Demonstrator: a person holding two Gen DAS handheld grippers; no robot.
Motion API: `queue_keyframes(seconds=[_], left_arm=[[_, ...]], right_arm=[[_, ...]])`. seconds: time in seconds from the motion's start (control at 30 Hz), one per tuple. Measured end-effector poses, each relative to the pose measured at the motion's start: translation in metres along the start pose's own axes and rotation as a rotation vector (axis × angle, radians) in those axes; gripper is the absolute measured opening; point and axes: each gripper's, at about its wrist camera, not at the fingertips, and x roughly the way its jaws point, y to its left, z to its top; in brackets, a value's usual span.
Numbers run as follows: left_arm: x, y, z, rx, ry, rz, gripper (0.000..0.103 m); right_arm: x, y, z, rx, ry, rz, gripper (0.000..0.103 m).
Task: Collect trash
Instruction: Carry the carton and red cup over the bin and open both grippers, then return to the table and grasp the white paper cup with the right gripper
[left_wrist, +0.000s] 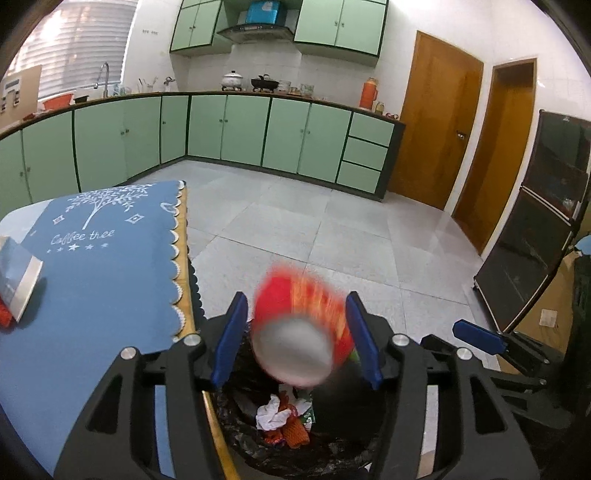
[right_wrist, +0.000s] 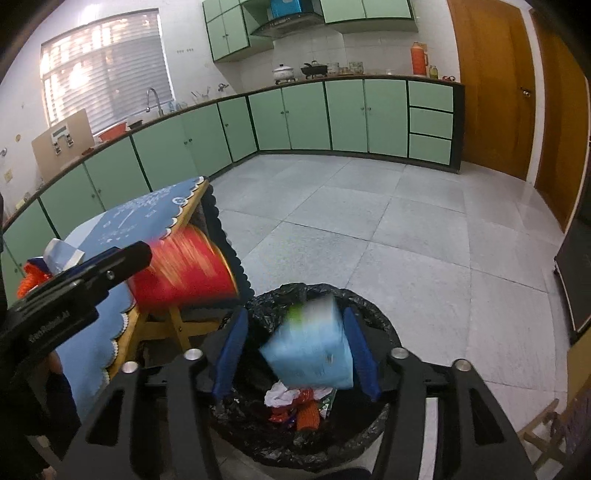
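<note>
At the bottom of both frames, the bin in its black liner already holds crumpled paper and wrappers. The left tongs stand parted around a blurred red cup, the right tongs around a blue carton; both look released. A book remains on the worktop.
</note>
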Motion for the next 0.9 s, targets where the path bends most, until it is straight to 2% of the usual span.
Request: queue_keyframes(seconds=[0.23, 0.4, 0.6, 0.83, 0.9], left_arm=[[-0.011, 0.011, 0.011, -0.014, -0.036, 0.000, 0.058], [-0.038, 0.036, 0.017, -0.036, -0.083, 0.050, 0.062], [-0.090, 0.100, 0.014, -0.051, -0.146, 0.217, 0.066], [-0.146, 0.199, -0.007, -0.089, -0.150, 0.497, 0.068], [-0.158, 0.225, -0.013, -0.121, -0.139, 0.549, 0.068]], right_arm=[[-0.009, 0.003, 0.005, 0.007, -0.028, -0.011, 0.058], [-0.017, 0.022, 0.014, -0.024, -0.057, 0.017, 0.066], [-0.020, 0.086, 0.025, -0.111, -0.100, 0.125, 0.078], [-0.003, 0.189, 0.031, -0.220, -0.111, 0.296, 0.082], [0.003, 0.212, 0.032, -0.237, -0.115, 0.328, 0.082]])
